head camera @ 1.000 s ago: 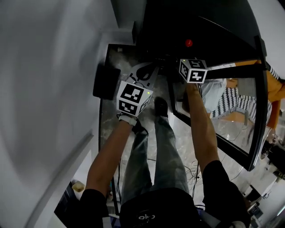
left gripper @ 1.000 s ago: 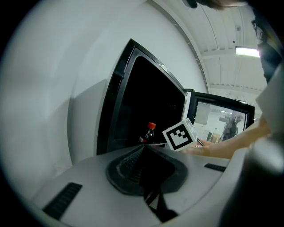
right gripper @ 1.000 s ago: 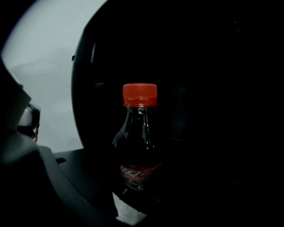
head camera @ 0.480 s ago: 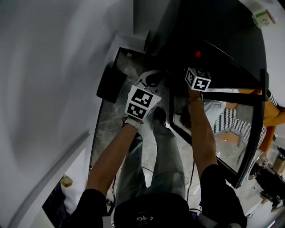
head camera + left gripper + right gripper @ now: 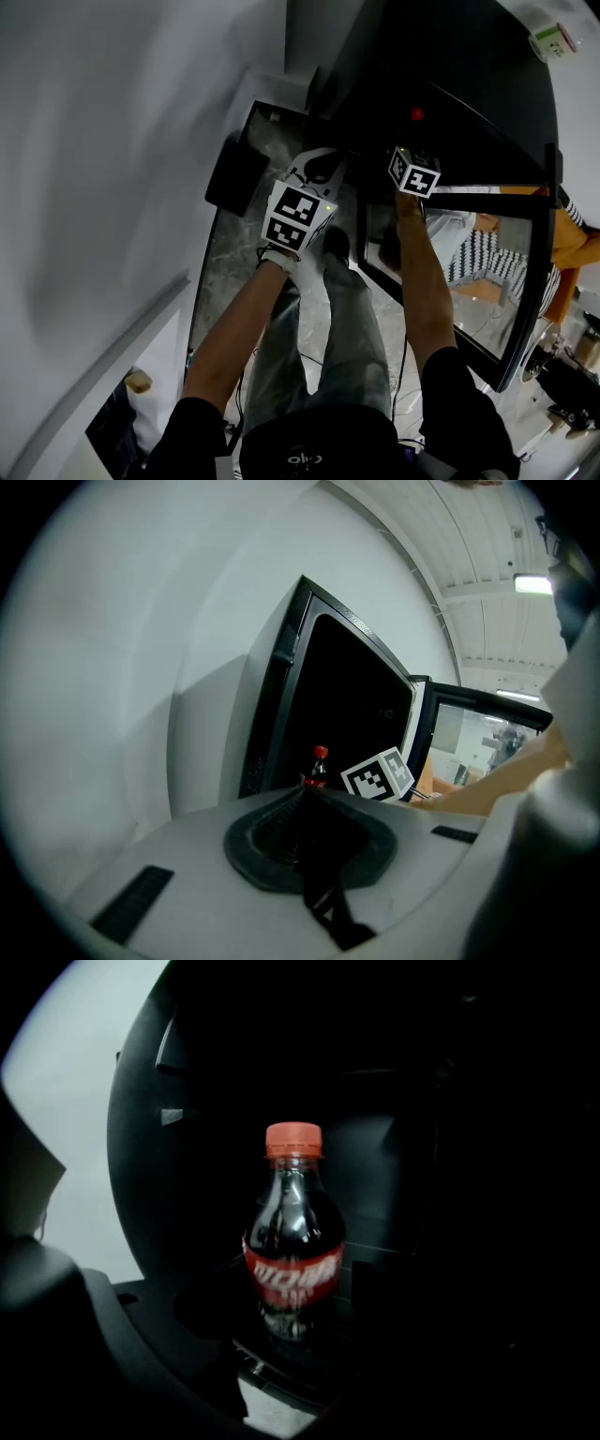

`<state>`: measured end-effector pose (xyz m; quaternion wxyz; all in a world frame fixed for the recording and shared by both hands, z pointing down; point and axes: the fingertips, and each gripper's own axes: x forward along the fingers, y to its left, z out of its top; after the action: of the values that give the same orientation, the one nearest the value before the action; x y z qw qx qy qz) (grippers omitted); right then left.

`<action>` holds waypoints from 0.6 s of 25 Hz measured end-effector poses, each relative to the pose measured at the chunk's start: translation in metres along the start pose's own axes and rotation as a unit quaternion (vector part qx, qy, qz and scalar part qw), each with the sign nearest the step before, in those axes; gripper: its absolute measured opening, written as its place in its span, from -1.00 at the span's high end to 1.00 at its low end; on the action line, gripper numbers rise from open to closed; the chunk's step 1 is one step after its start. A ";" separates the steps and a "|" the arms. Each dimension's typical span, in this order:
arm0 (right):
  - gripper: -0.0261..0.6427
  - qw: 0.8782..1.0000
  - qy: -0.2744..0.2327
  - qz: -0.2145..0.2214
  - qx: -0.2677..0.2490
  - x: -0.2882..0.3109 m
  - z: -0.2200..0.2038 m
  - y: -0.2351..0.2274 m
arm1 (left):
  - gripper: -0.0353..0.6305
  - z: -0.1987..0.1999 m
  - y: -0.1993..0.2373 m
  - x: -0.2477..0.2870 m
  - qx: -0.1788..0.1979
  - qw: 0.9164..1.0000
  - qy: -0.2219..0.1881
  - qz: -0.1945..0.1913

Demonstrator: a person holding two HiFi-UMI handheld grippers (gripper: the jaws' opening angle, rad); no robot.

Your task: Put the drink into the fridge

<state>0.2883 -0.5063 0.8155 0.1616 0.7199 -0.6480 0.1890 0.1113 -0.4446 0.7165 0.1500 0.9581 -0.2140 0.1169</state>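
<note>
"Drink bottle [image 5: 292,1241] first: where is it?"

"Upright in the dark mouth of the fridge [image 5: 356,691], past its front edge. The right tongs [image 5: 292,1333] are closed on the lower part of its body. I cannot tell whether its base rests on a shelf yet."

"What has changed?"

"Little. Over the last second the head view shifted, and both marker cubes now sit slightly lower in it. In the last half second almost nothing moved. The red cap has kept the same gap from the right marker cube [image 5: 413,172] throughout, so the drink bottle is riding with the tongs and has not been let go."

"Meaning?"

"I'd judge the reach finished. Setting down and releasing remain."

"And the left tongs [image 5: 305,794]?"

"Pinched together on nothing, outside the fridge's front edge, above the floor [image 5: 234,253]."

"Materials?"

"It's a clear plastic bottle of dark cola with a red screw cap and a glossy red label band round a waisted body. It looks smooth and light, so it would probably tip if released off-level. The fridge is a black box with a glass door [image 5: 487,281] swung open on the right, mirroring the room. The floor is polished grey marbled stone, and the wall [image 5: 112,187] is matt and pale. The tongs are pale moulded plastic with a black ribbed lining."
</note>
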 end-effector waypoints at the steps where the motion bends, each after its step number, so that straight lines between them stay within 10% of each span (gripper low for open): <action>1: -0.05 1.000 0.000 -0.002 0.011 -0.004 -0.004 -0.001 | 0.88 -0.001 0.000 -0.002 0.001 1.000 0.001 0.001; 15: -0.03 0.999 -0.027 0.022 0.035 -0.111 -0.002 0.032 | 0.88 -0.002 -0.009 -0.043 -0.016 0.999 0.017 0.024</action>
<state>0.2467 -0.4120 0.7630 0.1142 0.7156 -0.6608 0.1955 0.0773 -0.4194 0.7042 0.1663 0.9480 -0.2366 0.1332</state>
